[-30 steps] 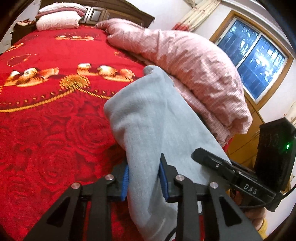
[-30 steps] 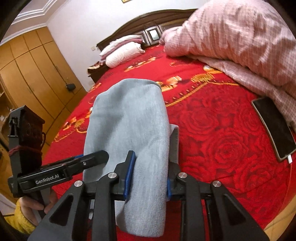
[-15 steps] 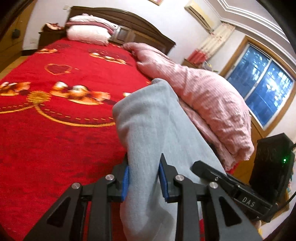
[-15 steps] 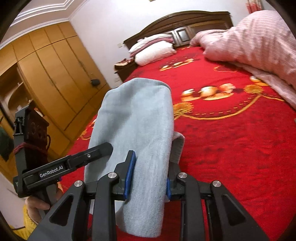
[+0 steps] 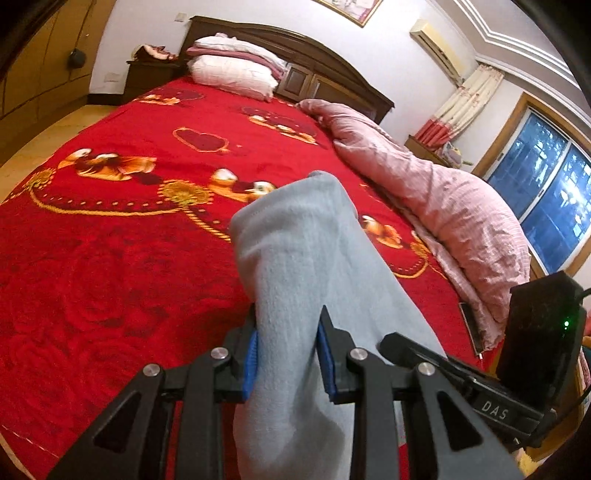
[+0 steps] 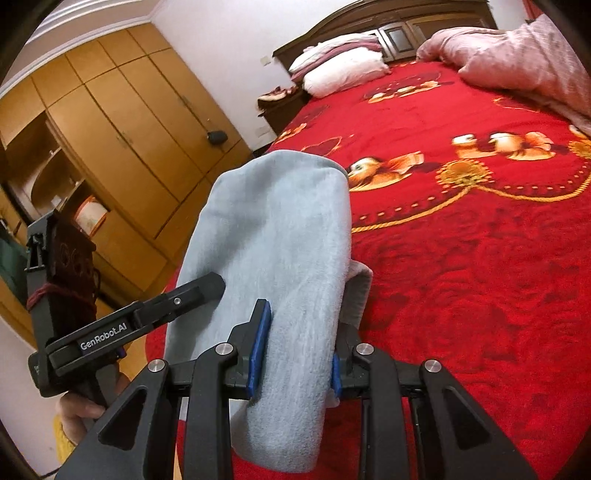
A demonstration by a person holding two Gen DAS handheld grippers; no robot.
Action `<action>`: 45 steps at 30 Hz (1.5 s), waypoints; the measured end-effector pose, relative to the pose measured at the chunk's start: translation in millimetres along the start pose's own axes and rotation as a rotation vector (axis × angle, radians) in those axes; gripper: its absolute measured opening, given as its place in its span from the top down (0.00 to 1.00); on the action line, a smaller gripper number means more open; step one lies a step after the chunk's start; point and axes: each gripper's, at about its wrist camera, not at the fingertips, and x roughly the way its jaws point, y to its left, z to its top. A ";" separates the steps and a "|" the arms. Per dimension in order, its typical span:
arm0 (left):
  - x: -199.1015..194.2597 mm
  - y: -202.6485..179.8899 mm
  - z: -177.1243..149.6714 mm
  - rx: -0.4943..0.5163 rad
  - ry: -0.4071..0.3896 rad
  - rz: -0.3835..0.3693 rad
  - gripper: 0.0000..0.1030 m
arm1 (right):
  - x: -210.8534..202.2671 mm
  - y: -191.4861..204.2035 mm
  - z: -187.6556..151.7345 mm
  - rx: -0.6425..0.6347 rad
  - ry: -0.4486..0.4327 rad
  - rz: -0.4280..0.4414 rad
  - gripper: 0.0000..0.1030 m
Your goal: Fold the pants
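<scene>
Both my left hand-held gripper and right hand-held gripper pinch the pants, which stretch away from me over the bed.

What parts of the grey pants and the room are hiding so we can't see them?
- Pants: the lower end runs off the bottom edge in the left wrist view, behind the left gripper.
- Pants' far side, right wrist view: covered by their own fold; the right gripper hides the clamped part.
- Dark flat device: mostly under the pink quilt; too little shows to name it.
- Framed picture: cut by the top edge.
</scene>
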 end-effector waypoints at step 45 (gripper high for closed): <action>76.7 67.4 23.8 -0.018 -0.004 0.140 0.64 | 87.2 34.0 -31.2 -0.349 0.108 -0.250 0.73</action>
